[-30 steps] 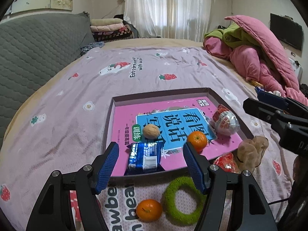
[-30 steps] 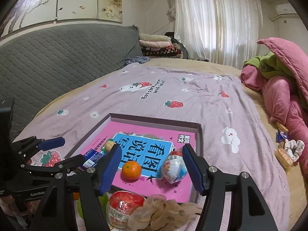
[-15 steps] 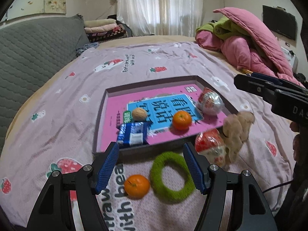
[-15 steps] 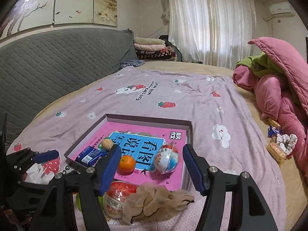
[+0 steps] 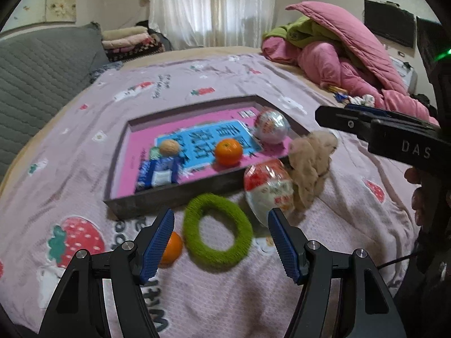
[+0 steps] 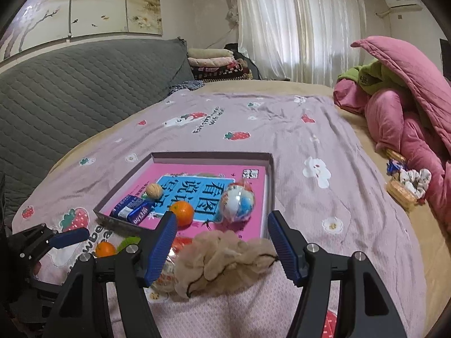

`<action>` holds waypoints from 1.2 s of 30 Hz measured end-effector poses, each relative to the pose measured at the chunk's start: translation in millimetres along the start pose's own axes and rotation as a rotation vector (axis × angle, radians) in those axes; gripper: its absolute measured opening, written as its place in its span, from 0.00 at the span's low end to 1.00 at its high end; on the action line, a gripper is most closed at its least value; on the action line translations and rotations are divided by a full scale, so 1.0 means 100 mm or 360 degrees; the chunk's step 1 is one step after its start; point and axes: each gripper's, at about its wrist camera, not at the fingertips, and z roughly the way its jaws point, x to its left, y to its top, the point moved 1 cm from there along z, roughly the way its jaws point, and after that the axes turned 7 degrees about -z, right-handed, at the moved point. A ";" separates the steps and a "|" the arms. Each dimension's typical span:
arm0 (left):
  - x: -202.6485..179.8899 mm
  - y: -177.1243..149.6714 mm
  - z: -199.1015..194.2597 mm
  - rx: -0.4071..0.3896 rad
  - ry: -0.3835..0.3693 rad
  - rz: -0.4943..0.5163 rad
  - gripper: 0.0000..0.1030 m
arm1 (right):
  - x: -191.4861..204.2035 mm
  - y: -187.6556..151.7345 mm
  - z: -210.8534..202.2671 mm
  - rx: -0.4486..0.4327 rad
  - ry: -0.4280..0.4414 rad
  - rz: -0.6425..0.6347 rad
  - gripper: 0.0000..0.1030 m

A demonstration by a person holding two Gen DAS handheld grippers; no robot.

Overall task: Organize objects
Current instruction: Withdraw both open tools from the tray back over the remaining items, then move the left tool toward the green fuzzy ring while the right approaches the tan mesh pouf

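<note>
Jaws of left gripper apart, green ring between, untouched.

Daylight comes thru the white curtains at the back, soft & even; room fairly bright, curtains near blown out. Shadows faint, just small dark patches under items in the tray. Left wrist view has motion blur, esp. tray print & bedsheet. Right wrist view sharper. Both: heavy fisheye bend, black vignette at corners.
</note>
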 end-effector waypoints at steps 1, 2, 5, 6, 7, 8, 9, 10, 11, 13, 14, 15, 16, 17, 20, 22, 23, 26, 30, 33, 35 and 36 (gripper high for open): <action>-0.01 -0.02 0.02 0.0008 -0.0005 0.0007 0.69 | -0.01 -0.02 0.00 0.0008 -0.0001 0.0006 0.64; -0.02 -0.04 0.02 0.0009 -0.0005 0.0015 0.69 | -0.01 -0.05 0.00 0.0013 -0.0006 0.0012 0.64; -0.05 -0.08 0.04 0.0013 -0.0023 0.0041 0.69 | -0.03 -0.11 -0.01 0.0023 -0.0014 0.0022 0.64; -0.06 -0.08 0.04 0.0015 -0.0031 0.0047 0.69 | -0.04 -0.13 -0.01 0.0028 -0.0015 0.0025 0.64; -0.07 -0.08 0.03 0.0015 -0.0037 0.0049 0.69 | -0.05 -0.14 -0.01 0.0037 -0.0014 0.0027 0.65; -0.07 -0.08 0.04 0.0019 -0.0042 0.0045 0.69 | -0.05 -0.15 0.00 0.0043 -0.0020 0.0029 0.65; -0.07 -0.08 0.04 0.0022 -0.0049 0.0038 0.69 | -0.06 -0.17 0.00 0.0048 -0.0027 0.0030 0.65; -0.07 -0.08 0.04 0.0024 -0.0051 0.0038 0.69 | -0.05 -0.18 0.01 0.0056 -0.0029 0.0031 0.65; -0.07 -0.09 0.04 0.0027 -0.0047 0.0042 0.69 | -0.05 -0.20 0.01 0.0060 -0.0030 0.0030 0.65; -0.08 -0.10 0.04 0.0030 -0.0043 0.0052 0.69 | -0.05 -0.23 0.02 0.0075 -0.0031 0.0026 0.65; -0.08 -0.10 0.04 0.0033 -0.0045 0.0052 0.69 | -0.05 -0.24 0.02 0.0080 -0.0032 0.0024 0.65; -0.08 -0.10 0.04 0.0034 -0.0049 0.0051 0.69 | -0.04 -0.25 0.03 0.0086 -0.0032 0.0022 0.65; -0.08 -0.11 0.04 0.0035 -0.0049 0.0052 0.69 | -0.04 -0.26 0.03 0.0093 -0.0034 0.0023 0.65; -0.08 -0.11 0.05 0.0039 -0.0049 0.0054 0.69 | -0.04 -0.27 0.04 0.0095 -0.0030 0.0025 0.65; -0.09 -0.12 0.05 0.0049 -0.0053 0.0059 0.69 | -0.03 -0.31 0.03 0.0106 -0.0028 0.0024 0.65; -0.09 -0.13 0.06 0.0059 -0.0057 0.0057 0.69 | -0.02 -0.33 0.03 0.0110 -0.0024 0.0024 0.65; -0.09 -0.14 0.06 0.0064 -0.0062 0.0057 0.69 | -0.01 -0.34 0.03 0.0112 -0.0023 0.0026 0.65; -0.10 -0.15 0.08 0.0073 -0.0064 0.0074 0.69 | 0.01 -0.38 0.03 0.0121 -0.0019 0.0022 0.65; -0.09 -0.17 0.11 0.0092 -0.0075 0.0065 0.69 | 0.04 -0.43 0.03 0.0135 -0.0024 -0.0002 0.66; -0.10 -0.17 0.12 0.0095 -0.0075 0.0068 0.69 | 0.04 -0.46 0.02 0.0143 -0.0025 -0.0001 0.68; -0.10 -0.18 0.13 0.0092 -0.0060 0.0078 0.69 | 0.02 -0.47 0.03 0.0148 -0.0028 0.0003 0.68; -0.11 -0.19 0.15 0.0097 -0.0053 0.0087 0.69 | 0.02 -0.47 0.03 0.0150 -0.0028 0.0007 0.68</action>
